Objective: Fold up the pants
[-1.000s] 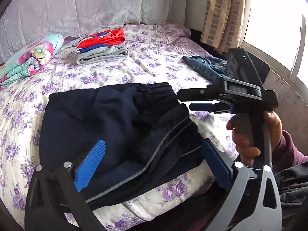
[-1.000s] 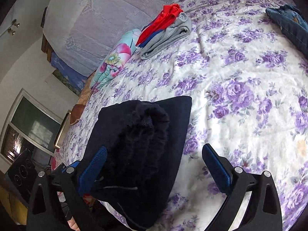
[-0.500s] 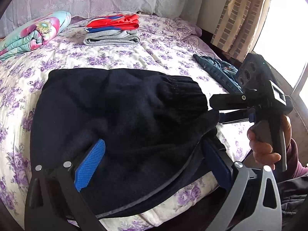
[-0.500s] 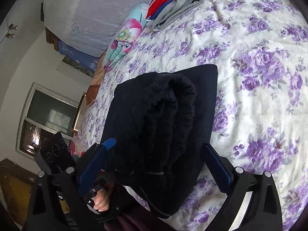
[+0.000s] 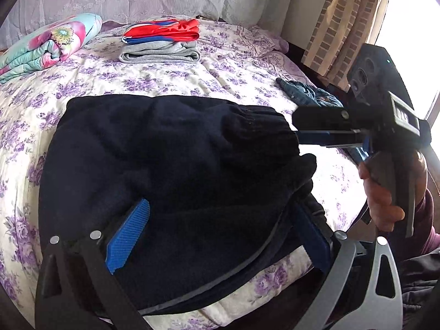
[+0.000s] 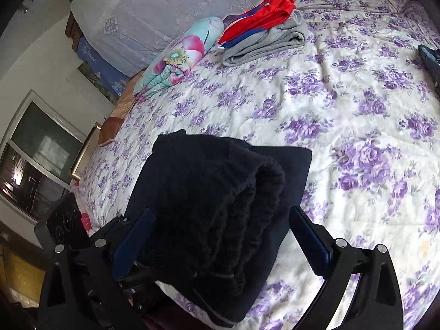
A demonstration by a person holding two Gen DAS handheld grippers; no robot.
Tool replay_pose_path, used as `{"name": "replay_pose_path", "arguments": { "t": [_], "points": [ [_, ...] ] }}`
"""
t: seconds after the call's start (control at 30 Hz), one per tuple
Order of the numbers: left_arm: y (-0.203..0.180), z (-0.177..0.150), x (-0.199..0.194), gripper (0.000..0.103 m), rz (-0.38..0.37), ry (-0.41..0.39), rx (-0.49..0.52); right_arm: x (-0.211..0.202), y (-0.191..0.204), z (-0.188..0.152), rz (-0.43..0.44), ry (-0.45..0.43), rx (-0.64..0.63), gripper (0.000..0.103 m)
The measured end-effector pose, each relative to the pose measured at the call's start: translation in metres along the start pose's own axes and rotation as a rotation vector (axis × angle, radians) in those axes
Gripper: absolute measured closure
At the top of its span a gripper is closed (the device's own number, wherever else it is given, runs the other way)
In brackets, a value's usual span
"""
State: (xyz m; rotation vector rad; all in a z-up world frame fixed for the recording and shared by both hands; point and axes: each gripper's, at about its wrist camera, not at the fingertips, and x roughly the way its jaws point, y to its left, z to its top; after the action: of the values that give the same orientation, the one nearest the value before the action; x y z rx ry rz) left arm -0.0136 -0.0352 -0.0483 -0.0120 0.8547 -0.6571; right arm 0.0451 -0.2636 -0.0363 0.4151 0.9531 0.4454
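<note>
The dark pants (image 5: 165,170) lie on the near edge of the bed (image 5: 233,82), which has a white cover with purple flowers. They are folded into a thick bundle. The stretchy waistband sits on top, toward the right side. A thin grey stripe runs along the bottom layer near the bed's edge.

The left gripper (image 5: 220,231) is low over the near part of the pants. Its two blue fingers (image 5: 128,236) are spread wide, one on each side of the bundle. The cloth sits between them, but they are not pinching it.

The right gripper (image 6: 220,239) comes in from the right end of the pants. In its own camera its fingers stand far apart too, with the folded end of the pants between them. From the left camera the right gripper shows side-on, so there you cannot tell how wide it is. A hand (image 5: 382,192) holds its handle, and a purple sleeve (image 5: 427,220) shows behind it.

Farther back on the bed is a folded grey cloth (image 5: 161,52) with a red and blue one (image 5: 162,31) stacked on top. Just to the left of that pile is a rolled flowery blanket (image 5: 46,44). A blue jeans heap (image 5: 308,93) lies near the right side of the bed. A striped curtain (image 5: 343,22) hangs by the bright window on the right.
</note>
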Motion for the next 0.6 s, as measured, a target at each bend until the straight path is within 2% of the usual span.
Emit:
{"name": "replay_pose_path", "arguments": {
  "t": [0.1, 0.2, 0.37, 0.43, 0.5, 0.53, 0.6],
  "points": [
    [-0.001, 0.0, 0.001, 0.005, 0.009, 0.004, 0.006, 0.028, -0.009, 0.022, -0.028, 0.024, -0.038, 0.003],
    [0.001, -0.001, -0.001, 0.005, 0.001, 0.004, -0.003, 0.052, -0.003, 0.028, -0.077, 0.059, -0.11, 0.003],
    [0.001, -0.002, -0.001, 0.005, 0.002, 0.0, -0.001, 0.039, 0.049, 0.004, -0.088, 0.051, -0.356, 0.007],
    [0.002, -0.002, 0.001, 0.005, -0.002, 0.001, -0.002, 0.04, 0.049, -0.001, -0.095, 0.081, -0.361, 0.007],
    [0.001, -0.001, 0.003, 0.005, 0.0, -0.001, 0.005, 0.048, 0.031, 0.0, -0.096, 0.108, -0.274, 0.015],
    [0.0, -0.001, 0.004, 0.005, 0.005, -0.003, 0.007, 0.052, 0.022, 0.0, -0.111, 0.106, -0.247, 0.031],
    [-0.001, 0.001, 0.007, 0.005, 0.011, 0.006, 0.011, 0.046, 0.014, 0.003, -0.072, 0.086, -0.205, 0.046]
  ]
}}
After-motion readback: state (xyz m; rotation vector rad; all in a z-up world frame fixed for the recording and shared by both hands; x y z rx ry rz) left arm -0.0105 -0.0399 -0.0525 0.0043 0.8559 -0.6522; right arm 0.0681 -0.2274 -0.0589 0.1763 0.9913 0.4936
